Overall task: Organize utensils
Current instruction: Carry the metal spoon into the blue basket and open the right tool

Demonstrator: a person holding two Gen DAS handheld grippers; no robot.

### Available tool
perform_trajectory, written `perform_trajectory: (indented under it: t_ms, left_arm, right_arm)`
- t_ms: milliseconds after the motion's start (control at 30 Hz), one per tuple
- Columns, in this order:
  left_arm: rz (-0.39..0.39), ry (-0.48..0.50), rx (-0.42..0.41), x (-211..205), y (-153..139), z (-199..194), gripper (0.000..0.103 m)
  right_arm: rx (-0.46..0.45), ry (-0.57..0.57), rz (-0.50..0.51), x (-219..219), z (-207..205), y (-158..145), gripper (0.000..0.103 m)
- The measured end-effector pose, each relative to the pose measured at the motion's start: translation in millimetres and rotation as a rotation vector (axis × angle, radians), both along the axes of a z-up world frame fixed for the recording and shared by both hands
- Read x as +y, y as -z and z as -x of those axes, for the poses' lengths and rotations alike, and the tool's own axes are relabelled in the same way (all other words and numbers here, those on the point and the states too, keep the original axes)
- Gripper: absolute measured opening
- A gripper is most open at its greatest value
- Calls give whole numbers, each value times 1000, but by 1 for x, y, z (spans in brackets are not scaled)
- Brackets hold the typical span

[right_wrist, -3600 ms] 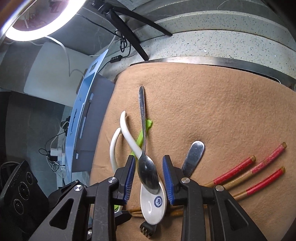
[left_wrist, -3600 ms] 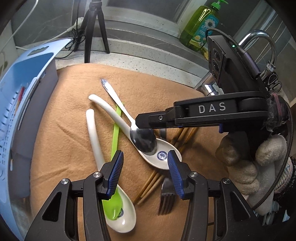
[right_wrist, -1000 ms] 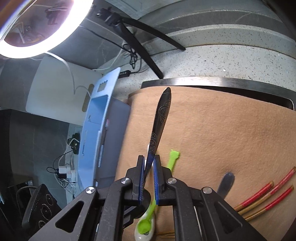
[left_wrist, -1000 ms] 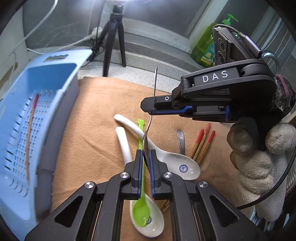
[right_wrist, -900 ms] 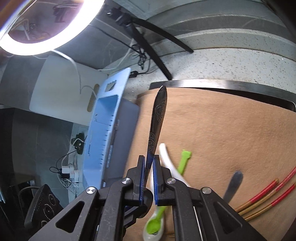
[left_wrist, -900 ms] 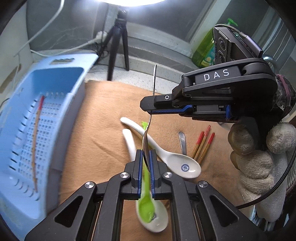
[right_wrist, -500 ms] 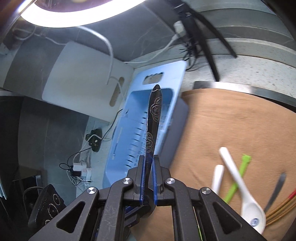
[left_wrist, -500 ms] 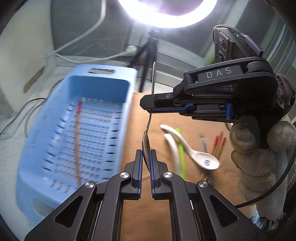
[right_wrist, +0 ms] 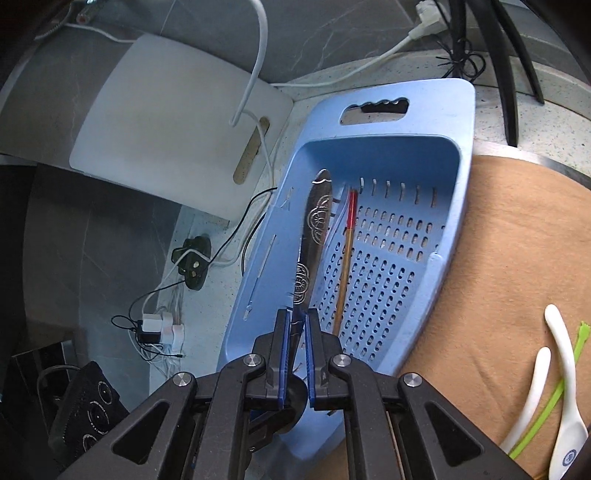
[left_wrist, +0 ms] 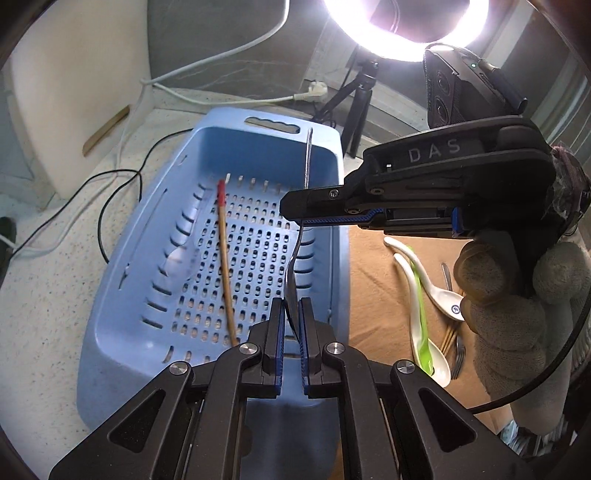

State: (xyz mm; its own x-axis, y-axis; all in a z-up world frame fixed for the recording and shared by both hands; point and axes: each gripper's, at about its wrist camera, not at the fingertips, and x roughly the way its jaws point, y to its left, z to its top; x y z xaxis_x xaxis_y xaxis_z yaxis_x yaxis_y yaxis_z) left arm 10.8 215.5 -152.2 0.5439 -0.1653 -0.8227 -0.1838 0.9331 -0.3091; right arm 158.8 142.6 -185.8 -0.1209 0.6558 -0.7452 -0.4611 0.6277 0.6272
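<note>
A metal spoon hangs over the blue slotted basket, held at both ends. My left gripper is shut on its bowl. My right gripper has the handle between its pads while its jaws are opening slightly. In the right wrist view the patterned spoon handle rises from between the right gripper pads, above the basket. One red-tipped chopstick lies on the basket floor. Two white ceramic spoons and a green spoon lie on the brown mat.
A fork and more chopsticks lie under the ceramic spoons. A gloved hand holds the right gripper. Behind the basket are a ring light on a tripod, cables and a white cutting board.
Both grippers carried the metal spoon leftward, from above the brown mat to above the blue basket. The utensils on the mat now sit far to the right.
</note>
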Motion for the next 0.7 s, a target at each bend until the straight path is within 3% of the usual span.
perform_trajectory:
  t_ms: [100,233,633,700]
  left_arm:
    - [-11,-2,2,1,-1,0,17]
    - [-16,8,6,3,-1,0,21]
    - [-23,21,-1,-4,-8,9,21]
    - [-22,26,-5,-7,-11,11,25]
  right_arm:
    - [-22,-3,32,3,1,0,15]
    - [-40,15,38,-1,0,-3,37]
    - [-102,61,35,-32,1,-25,42]
    - [-124,64,31,-42,3,-32,42]
